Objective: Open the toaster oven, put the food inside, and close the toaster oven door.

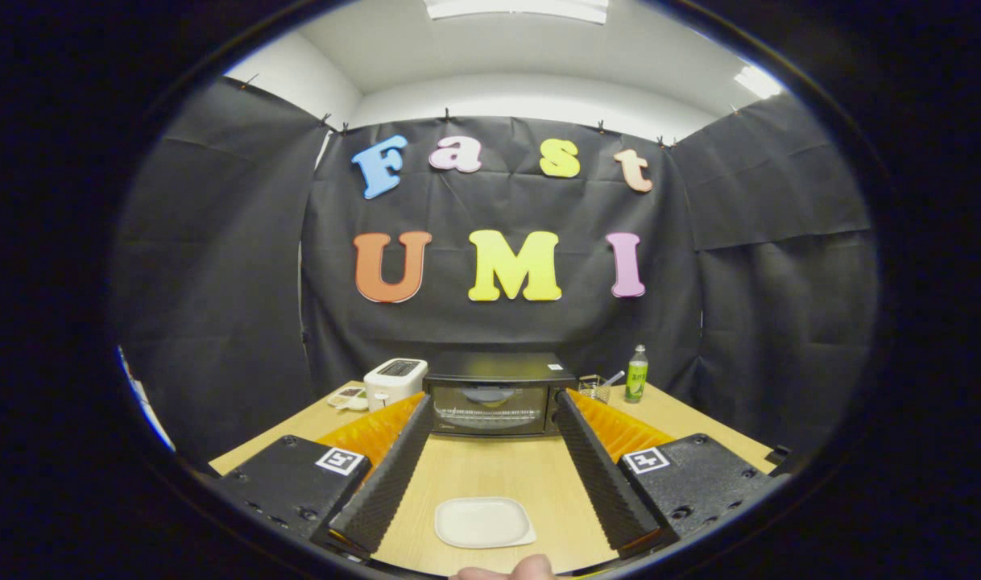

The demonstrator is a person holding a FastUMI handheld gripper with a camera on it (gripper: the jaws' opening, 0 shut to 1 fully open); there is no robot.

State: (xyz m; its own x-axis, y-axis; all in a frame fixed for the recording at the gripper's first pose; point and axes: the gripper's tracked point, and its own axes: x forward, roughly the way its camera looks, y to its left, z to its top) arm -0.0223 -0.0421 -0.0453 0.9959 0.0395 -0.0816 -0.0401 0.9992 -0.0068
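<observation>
Tool [490,407] is gaping wide, holding nothing, its fingers framing the toaster oven [494,395], which is standing straight ahead beyond the tips at the far side of the surface [490,467], door shut. A white plate [484,522] is lying bare between the fingers.

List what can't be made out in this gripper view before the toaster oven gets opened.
- Toaster oven: contents dim behind the glass; door appears closed.
- Food: white plate between the open gripper fingers looks bare.
- Bottle label: too small.
- Person's fingertip: cut off by the view's edge.
</observation>
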